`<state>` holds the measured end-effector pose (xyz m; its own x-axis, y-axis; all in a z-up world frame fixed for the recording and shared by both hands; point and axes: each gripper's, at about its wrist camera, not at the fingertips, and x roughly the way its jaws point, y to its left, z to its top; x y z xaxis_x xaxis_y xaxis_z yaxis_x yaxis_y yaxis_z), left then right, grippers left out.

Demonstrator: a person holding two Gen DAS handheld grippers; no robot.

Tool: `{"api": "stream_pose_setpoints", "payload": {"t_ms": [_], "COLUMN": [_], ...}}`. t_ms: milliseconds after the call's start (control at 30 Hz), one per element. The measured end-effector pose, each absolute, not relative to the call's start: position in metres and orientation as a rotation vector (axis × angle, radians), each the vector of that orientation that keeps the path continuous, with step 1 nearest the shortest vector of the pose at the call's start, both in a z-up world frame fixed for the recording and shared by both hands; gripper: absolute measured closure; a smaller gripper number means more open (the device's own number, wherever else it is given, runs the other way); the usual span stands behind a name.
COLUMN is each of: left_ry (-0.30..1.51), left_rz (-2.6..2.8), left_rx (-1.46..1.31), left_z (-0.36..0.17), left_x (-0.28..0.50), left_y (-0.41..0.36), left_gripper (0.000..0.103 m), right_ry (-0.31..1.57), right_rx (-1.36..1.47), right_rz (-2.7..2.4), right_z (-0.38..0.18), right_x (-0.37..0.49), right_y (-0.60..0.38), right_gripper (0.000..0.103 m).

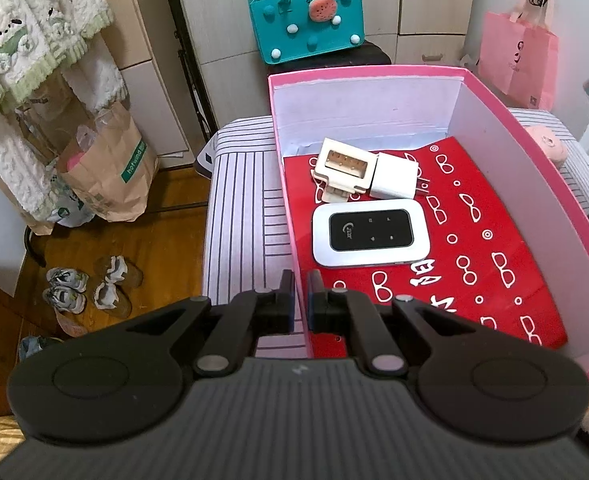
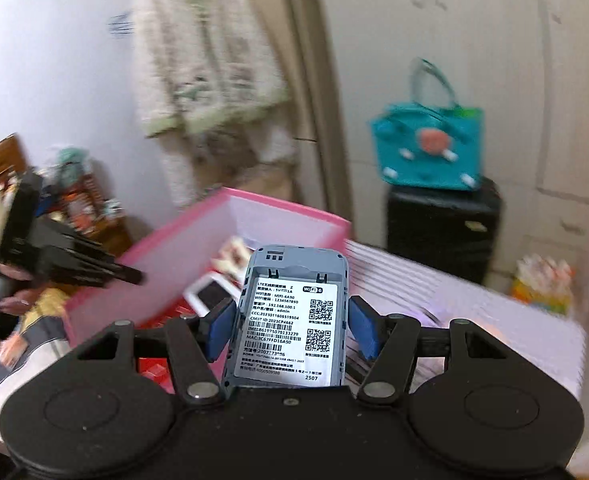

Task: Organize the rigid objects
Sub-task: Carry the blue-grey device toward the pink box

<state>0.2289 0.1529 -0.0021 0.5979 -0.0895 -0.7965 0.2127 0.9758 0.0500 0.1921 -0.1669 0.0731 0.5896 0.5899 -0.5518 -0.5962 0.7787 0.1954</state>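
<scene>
A pink box (image 1: pixel 534 168) with white inner walls stands on a striped cover. On the red patterned sheet (image 1: pixel 474 248) inside it lie a white pocket router (image 1: pixel 370 236), a white charger (image 1: pixel 394 178) and a cream adapter (image 1: pixel 344 170). My left gripper (image 1: pixel 300 292) is shut on the box's left wall, one finger on each side. My right gripper (image 2: pixel 290 320) is raised beside the pink box (image 2: pixel 182 236), shut on a grey router body (image 2: pixel 290 320) with its label side up. The left gripper (image 2: pixel 130 276) shows at the box's near wall in the right wrist view.
A teal bag (image 1: pixel 306 20) sits on a black suitcase (image 2: pixel 442 232) behind the box. A pink paper bag (image 1: pixel 518 56) hangs at the right. The striped cover (image 1: pixel 238 208) drops off to a wooden floor with shoes (image 1: pixel 86 288) and a brown paper bag (image 1: pixel 110 176).
</scene>
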Motion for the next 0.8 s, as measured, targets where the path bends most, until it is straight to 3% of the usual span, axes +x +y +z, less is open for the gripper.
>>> {"api": "stream_pose_setpoints", "payload": {"t_ms": [200,433,800], "left_ry": [0.909,0.901,0.897], "left_rz": [-0.190,-0.209,-0.226], "left_rx": [0.115,0.092,0.068], "left_z": [-0.001,-0.001,-0.003], "left_x": [0.231,0.230,0.231], "left_y": [0.159,0.162,0.167], "left_gripper": [0.097,0.096,0.095], "right_ry": [0.699,0.902,0.990], "right_rx": [-0.121,-0.278,-0.447], "right_rz": [0.861,0.972,1.023], "right_z": [0.073,0.034,0.005], "right_x": [0.196,0.221,0.245], "right_y": [-0.093,-0.020,0.046], "right_gripper": [0.037,0.037,0.037]}}
